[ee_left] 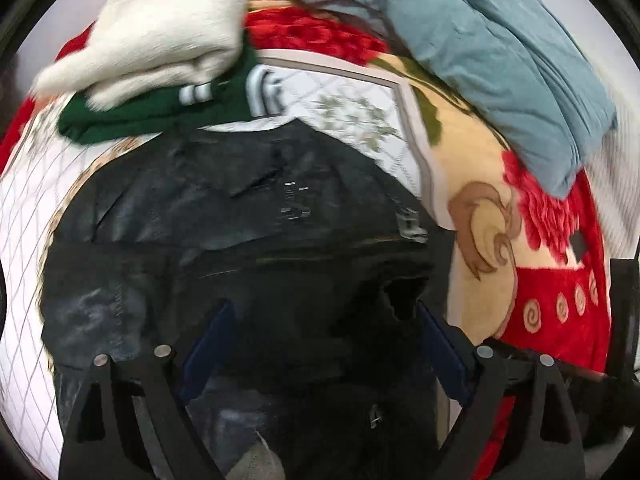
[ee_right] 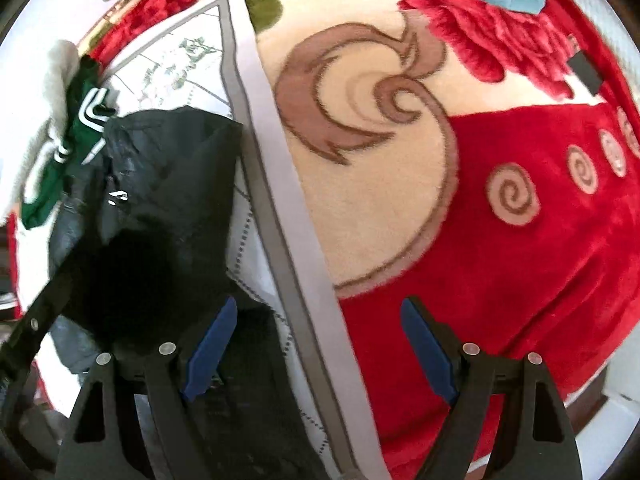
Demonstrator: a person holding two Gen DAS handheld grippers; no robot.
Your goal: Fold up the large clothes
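Observation:
A dark, crumpled black garment point(ee_left: 240, 220) lies on a white quilted mat point(ee_left: 352, 104) and fills the middle of the left wrist view. My left gripper point(ee_left: 324, 312) hovers over it, pointing down, jaws wide open, nothing pinched between the blue pads point(ee_left: 208, 344). In the right wrist view the same black garment point(ee_right: 160, 184) lies to the left. My right gripper point(ee_right: 320, 308) stands open above the mat's grey border point(ee_right: 280, 216), beside the garment's right edge, holding nothing.
A green garment with white stripes point(ee_left: 160, 116) and a white fluffy one point(ee_left: 168, 32) are stacked behind the black garment. A blue-grey padded piece point(ee_left: 500, 48) lies at the back right. A red and cream floral blanket point(ee_right: 520, 240) covers the bed under the mat.

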